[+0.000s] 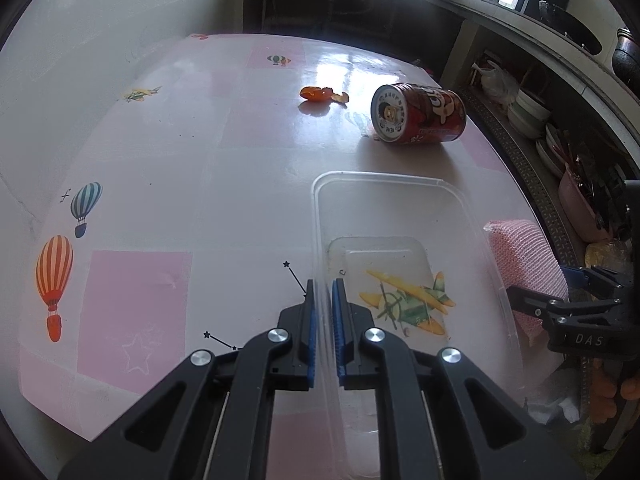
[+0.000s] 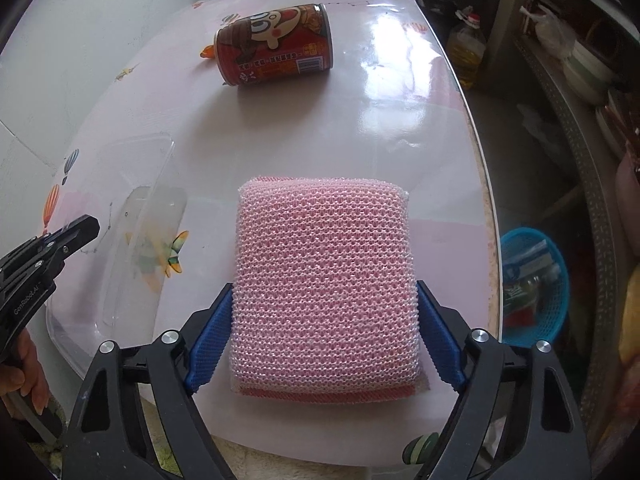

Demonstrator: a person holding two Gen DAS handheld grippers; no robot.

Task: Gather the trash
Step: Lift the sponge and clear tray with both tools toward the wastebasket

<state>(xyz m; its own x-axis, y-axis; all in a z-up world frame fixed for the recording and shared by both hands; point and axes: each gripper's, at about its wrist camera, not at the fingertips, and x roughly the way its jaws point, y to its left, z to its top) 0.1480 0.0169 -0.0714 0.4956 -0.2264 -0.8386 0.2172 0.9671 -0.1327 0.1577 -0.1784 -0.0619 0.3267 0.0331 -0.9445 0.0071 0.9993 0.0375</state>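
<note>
While the left tool pinches the clear container's wall to steady it, the right tool clasps the pink sponge from both sides, probably for sweeping.

Black angular linkage arms with round silver screw heads on the left tool and right tool. Blue ribbed pads lining the fingers. White lettering printed on the black housings.

Pink mesh sponge, red cartoon-printed can, orange scrap, perhaps peel, pink-checked balloon-print tablecloth
</note>
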